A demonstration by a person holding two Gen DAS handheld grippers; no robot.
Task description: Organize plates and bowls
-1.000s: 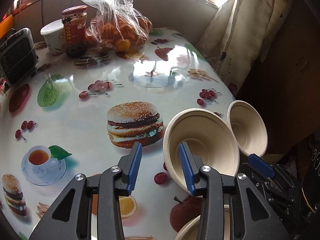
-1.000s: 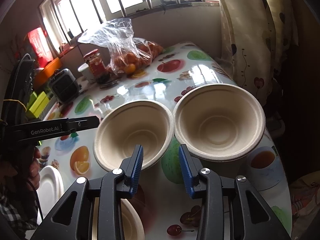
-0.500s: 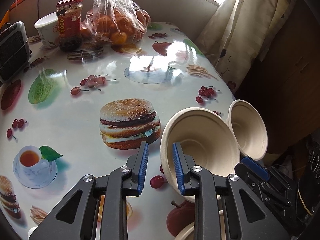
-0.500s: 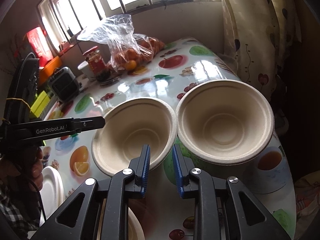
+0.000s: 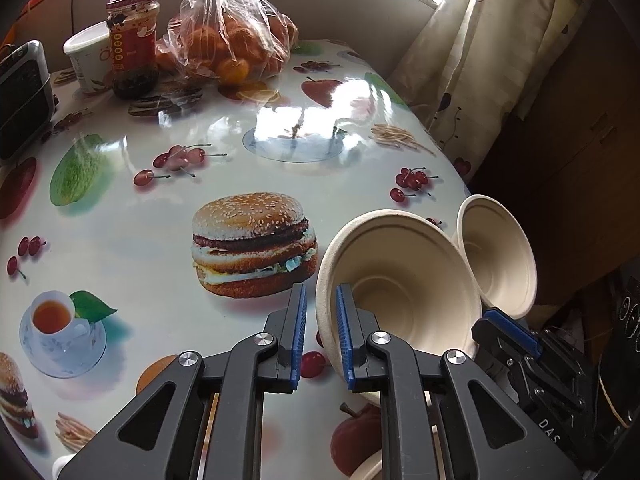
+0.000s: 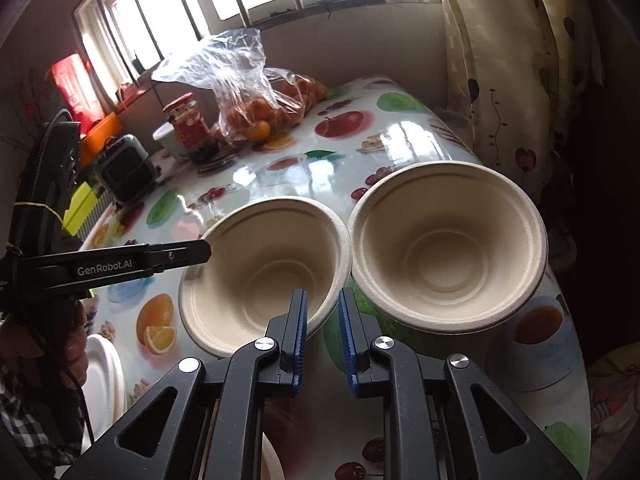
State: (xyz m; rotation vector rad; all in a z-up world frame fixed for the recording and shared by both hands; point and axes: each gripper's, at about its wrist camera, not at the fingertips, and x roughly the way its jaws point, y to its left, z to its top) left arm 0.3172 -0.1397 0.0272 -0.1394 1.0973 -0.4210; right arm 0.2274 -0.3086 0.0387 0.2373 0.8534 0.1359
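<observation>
Both bowls stand rim to rim at the right edge of the worktop [image 5: 140, 240], near its front corner.

Left gripper [image 5: 321, 332]: the jaws have just been closing and sit astride the rim of the left pulp bowl [image 5: 400, 280]. One pad is inside the wall. A sliver of worktop shows beside the outer pad, so a firm bite cannot be confirmed.

Right gripper [image 6: 322, 332]: the jaws are drawn almost together. The same bowl's rim shows in the gap, with the right pulp bowl [image 6: 448, 248] just beside. A hold is not evident.

Handling, as judged: moulded fibre, light, fairly stiff and matte, so unlikely to slip. The thin wall may buckle if pinched hard, and the rolled rim is the sound place to grip.

Surroundings: a white plate [image 6: 104, 376] lies by the front edge. The sauce jar [image 5: 132, 44] and bag of oranges [image 5: 236, 48] stand well apart at the far edge. The curtain [image 5: 472, 60] hangs beyond the right edge. The touching rims crowd any lift.
</observation>
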